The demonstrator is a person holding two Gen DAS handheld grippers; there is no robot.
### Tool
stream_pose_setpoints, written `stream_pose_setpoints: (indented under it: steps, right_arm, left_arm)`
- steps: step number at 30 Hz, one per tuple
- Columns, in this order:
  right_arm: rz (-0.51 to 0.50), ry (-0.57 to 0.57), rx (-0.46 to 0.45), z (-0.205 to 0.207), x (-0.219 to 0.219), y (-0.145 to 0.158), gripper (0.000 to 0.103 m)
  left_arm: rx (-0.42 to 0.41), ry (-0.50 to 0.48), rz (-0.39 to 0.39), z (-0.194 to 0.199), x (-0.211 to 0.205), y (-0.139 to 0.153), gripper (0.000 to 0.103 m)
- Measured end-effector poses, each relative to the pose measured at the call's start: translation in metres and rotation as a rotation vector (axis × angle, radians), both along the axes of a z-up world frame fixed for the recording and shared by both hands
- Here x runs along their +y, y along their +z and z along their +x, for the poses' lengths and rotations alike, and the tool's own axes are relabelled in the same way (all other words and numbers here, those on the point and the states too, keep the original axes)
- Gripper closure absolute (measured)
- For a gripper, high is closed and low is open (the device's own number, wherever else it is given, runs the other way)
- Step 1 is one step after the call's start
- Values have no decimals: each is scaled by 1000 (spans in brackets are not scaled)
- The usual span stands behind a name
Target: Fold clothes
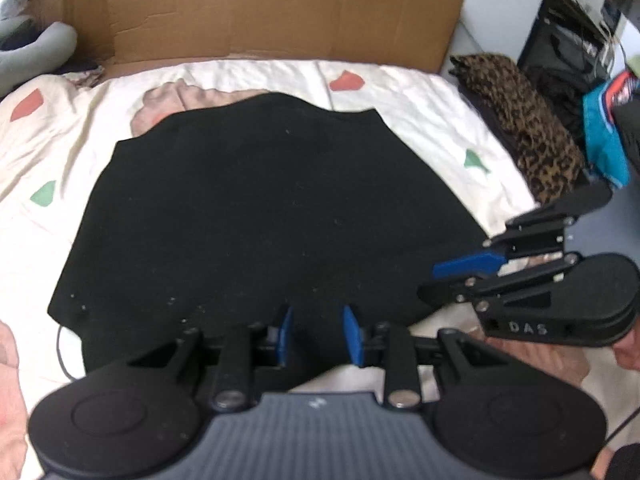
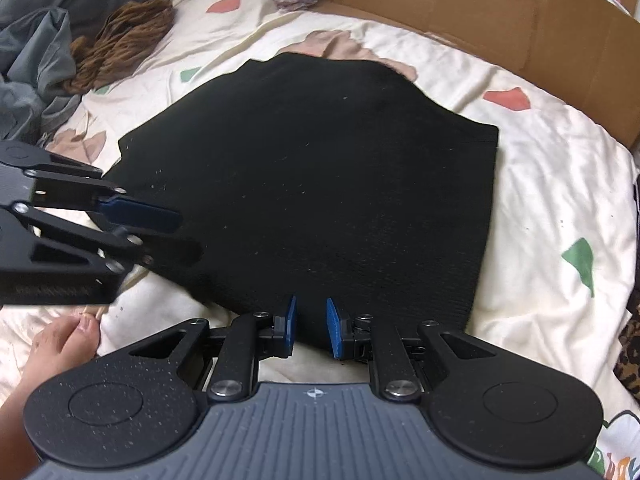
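A black knit garment [image 1: 264,208] [image 2: 320,184] lies flat on a cream bedsheet [image 1: 420,96] with coloured patches. My left gripper [image 1: 319,334] hovers over the garment's near edge, blue pads apart, with only the cloth below showing in the gap. My right gripper [image 2: 312,326] stands the same way over the near edge further right, jaws a little apart and nothing pinched. Each gripper shows in the other's view: the right gripper [image 1: 428,280] by the garment's near right corner, the left gripper [image 2: 190,236] over its near left part.
A flattened cardboard box [image 1: 256,16] stands along the far side of the bed. A leopard-print cloth [image 1: 520,128] lies at the right edge. Grey bedding [image 2: 36,64] and a brown knit item [image 2: 120,44] sit at the far left. A bare foot [image 2: 60,344] rests on the sheet.
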State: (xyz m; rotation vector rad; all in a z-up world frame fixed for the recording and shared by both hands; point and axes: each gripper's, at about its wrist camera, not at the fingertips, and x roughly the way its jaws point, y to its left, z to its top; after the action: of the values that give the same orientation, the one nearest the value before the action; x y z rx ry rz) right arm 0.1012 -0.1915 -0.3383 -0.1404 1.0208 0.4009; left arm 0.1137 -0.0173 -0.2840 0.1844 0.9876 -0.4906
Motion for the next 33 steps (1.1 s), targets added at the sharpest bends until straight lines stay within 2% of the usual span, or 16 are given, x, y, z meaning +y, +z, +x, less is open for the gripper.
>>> stream_pose_setpoints:
  steps: [3,8,10,13,18,21,26,32,33]
  right_arm:
    - [-24,-6,-5,1,-6,-4,81]
    - [-34,-100,14,1,-33,-6,81]
    - [-50,-106,19,-1,-41,-8,82]
    - [-41,-114,28,-4,-48,-7,82]
    - [-59,-142,42,-9,-56,-4,82]
    - [-8,-195,59,-13,-72,-2,81]
    - [125,-289,76,-23,-96,4,80]
    - [314,-404,147,-24,-118,-1,77]
    - [338,-422,157,-24,-119,-2,70]
  left_arm:
    - [-5,31,49,-2,4,-9,72]
    - [14,113,79,-5,36,-12,71]
    - [17,136,89,-8,49,-11,77]
    - [18,163,108,-10,63,-9,77]
    - [24,224,166,-18,86,-5,69]
    - [25,247,220,-25,99,-4,72]
    - [38,311,207,-30,118,0,72]
    - [61,396,100,-31,127,5,69]
    - [66,410,77,-31,127,6,66]
